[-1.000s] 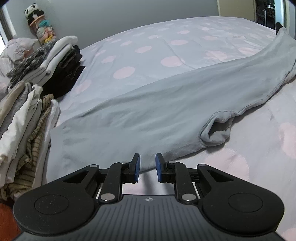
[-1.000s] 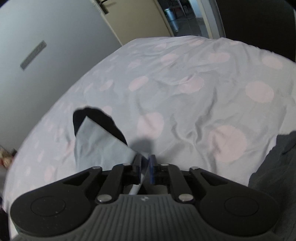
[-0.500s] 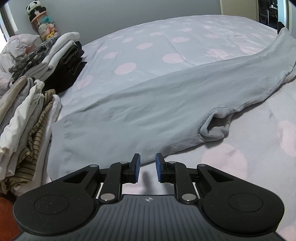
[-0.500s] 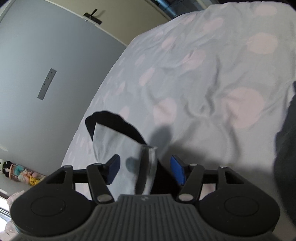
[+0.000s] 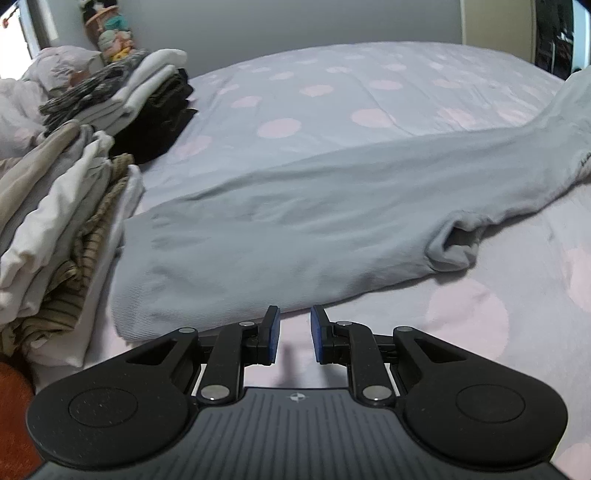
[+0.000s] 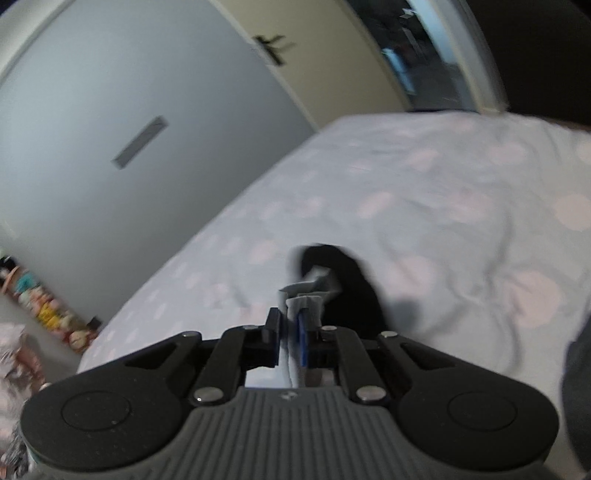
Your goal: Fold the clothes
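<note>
A long grey garment (image 5: 295, 221) lies spread across the polka-dot bed, running from near left to far right, with a bunched cuff (image 5: 452, 245) on its near edge. My left gripper (image 5: 293, 334) hovers just in front of the garment's near hem, its jaws a little apart and empty. My right gripper (image 6: 290, 338) is shut on the grey garment's far end (image 6: 304, 301), which sticks up between the pads. A dark patch (image 6: 347, 280) shows behind the held cloth.
Two stacks of folded clothes (image 5: 62, 229) stand along the left of the bed, with a further stack (image 5: 147, 96) behind. Small toys (image 5: 107, 33) sit by the wall. The bedsheet (image 6: 461, 221) stretches ahead; a door and wall lie beyond.
My right gripper opened around the garment's end half a second ago and has now shut on it again and lifted. My left gripper stayed slightly open, shifting a little toward the hem.
</note>
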`<state>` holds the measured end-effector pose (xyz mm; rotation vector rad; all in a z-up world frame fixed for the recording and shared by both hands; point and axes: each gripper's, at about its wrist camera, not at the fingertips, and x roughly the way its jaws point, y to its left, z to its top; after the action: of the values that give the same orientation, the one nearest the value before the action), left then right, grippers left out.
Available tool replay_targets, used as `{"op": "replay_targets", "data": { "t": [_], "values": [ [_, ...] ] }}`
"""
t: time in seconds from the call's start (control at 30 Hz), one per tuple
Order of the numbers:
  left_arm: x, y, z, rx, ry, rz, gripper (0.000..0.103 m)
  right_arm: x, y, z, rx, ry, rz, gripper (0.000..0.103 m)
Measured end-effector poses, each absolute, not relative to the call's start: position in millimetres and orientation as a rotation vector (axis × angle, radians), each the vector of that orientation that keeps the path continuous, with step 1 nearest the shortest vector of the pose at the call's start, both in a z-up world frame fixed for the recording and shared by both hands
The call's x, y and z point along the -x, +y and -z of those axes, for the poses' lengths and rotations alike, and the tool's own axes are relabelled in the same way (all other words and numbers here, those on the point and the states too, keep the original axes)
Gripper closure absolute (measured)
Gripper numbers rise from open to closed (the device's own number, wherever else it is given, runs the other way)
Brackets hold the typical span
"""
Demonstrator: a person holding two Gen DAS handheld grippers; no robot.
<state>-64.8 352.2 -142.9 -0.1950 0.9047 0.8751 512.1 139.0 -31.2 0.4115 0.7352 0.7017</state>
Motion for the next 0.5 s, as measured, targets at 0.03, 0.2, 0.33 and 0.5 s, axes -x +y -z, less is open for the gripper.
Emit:
{"op": "replay_targets", "data": {
  "t": [0.03, 0.2, 0.33, 0.5],
  "values": [
    [69.7, 354.0, 141.0, 0.2, 0.896, -0.881, 0.082, -501.7, 147.5, 18.9, -0.399, 0.722, -0.725, 0.092],
    [97.8, 366.1, 134.1, 0.234, 0.851, -0.919, 0.082, -436.6, 194.7, -32.1, -0.34, 0.668, -0.849, 0.092],
    [120.9, 376.7, 132.1, 0.269, 0.808, -0.956, 0.082, -377.5, 235.6, -56.9, -0.298, 0.662, -0.935, 0.092],
    [147.5, 384.8, 134.7, 0.322, 0.757, -0.995, 0.082, -297.0, 290.4, -66.1, -0.212, 0.683, -1.035, 0.092]
  ]
}}
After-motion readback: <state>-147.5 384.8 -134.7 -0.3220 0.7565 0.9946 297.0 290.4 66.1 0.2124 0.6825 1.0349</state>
